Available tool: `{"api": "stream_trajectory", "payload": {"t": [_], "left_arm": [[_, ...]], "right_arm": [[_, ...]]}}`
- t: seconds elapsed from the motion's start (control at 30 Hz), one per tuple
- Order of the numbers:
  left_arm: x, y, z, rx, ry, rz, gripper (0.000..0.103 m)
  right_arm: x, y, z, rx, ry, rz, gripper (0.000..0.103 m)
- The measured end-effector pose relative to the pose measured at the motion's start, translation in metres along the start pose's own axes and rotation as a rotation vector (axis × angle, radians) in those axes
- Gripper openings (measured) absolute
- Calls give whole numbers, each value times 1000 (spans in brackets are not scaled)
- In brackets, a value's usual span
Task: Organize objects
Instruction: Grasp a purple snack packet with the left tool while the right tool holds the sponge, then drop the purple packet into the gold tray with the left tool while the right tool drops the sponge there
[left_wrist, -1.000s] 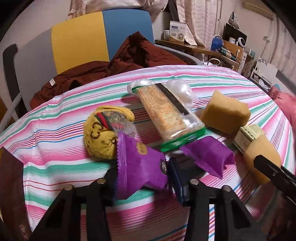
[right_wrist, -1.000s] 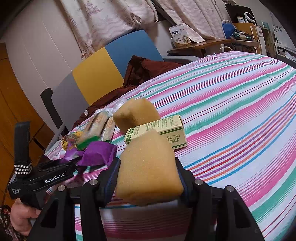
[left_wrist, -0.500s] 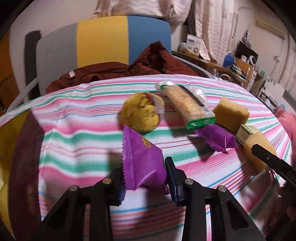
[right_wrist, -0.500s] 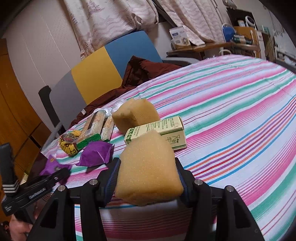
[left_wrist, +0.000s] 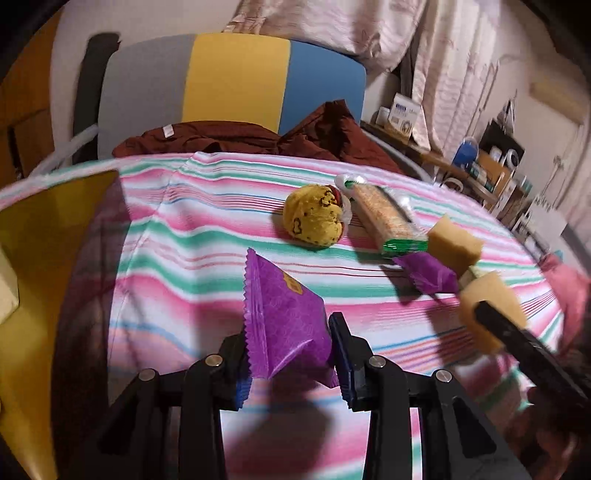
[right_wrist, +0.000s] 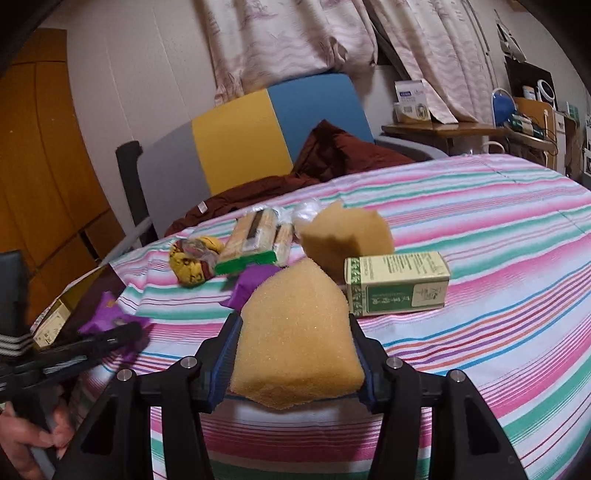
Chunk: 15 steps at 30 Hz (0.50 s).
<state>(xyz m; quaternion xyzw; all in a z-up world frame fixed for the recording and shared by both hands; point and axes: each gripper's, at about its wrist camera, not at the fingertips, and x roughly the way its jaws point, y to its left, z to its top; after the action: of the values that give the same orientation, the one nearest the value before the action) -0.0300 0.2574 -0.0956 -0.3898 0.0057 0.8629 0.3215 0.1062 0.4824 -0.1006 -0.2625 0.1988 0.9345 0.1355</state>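
Since the earlier frames, the left gripper (left_wrist: 291, 354) has been drawn back and swung leftward with the purple packet (left_wrist: 282, 325) clamped between its jaws, so that a yellow box (left_wrist: 40, 236) at the table's left edge is now seen beside it. The right gripper (right_wrist: 293, 354) is closed on a tan sponge (right_wrist: 297, 336), held above the striped tablecloth (right_wrist: 480, 295).

The step in hand is judged to be carrying the packet to the yellow box. A steady squeeze is best kept until the packet is well over the opening, and it is best lowered before being released, since its light wrapper could slide off the rim.

On the table a second purple packet (left_wrist: 424, 273), a cracker pack (left_wrist: 388, 218), another sponge (left_wrist: 456, 245) and a yellow ball (left_wrist: 314, 218) are left. Print is seen on the green carton (right_wrist: 397, 282), but it cannot be read.
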Motion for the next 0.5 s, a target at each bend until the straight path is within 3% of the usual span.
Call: {"api": "stream_trajectory", "payload": {"t": [0.33, 0.5], "left_arm": [[-73, 19, -13, -60, -59, -100, 38], [-108, 46, -11, -117, -98, -93, 38]], "right_arm": [[-7, 11, -1, -50, -39, -97, 55], [-12, 27, -2, -128, -63, -148, 55]]}}
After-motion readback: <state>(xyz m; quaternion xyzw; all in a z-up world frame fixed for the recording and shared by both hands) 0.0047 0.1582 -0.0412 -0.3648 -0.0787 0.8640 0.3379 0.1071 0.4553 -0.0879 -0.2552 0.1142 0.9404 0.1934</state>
